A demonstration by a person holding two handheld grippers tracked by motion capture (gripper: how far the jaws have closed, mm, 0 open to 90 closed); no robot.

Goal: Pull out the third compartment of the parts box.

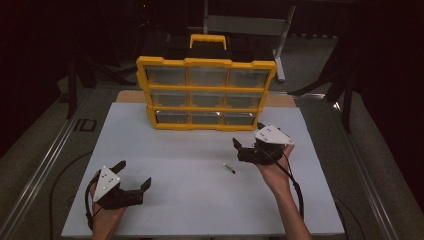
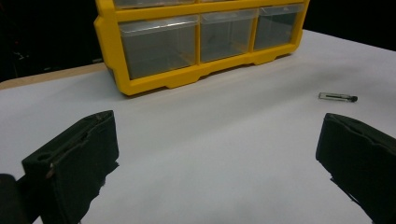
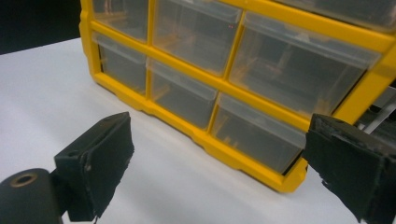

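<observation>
The drawers' contents are hard to make out behind the clear fronts, and the room beyond the table is dark. The yellow drawer cabinet (image 1: 205, 93) stands upright at the far middle of the white table (image 1: 175, 165) — nine clear drawers, a handle on top. The right gripper (image 1: 248, 145), jaws wide and empty, hangs just before its lower right corner. The left gripper (image 1: 134, 175) — also wide, empty — sits near the front left. A small pen-like item (image 1: 229, 168) lies between them.
</observation>
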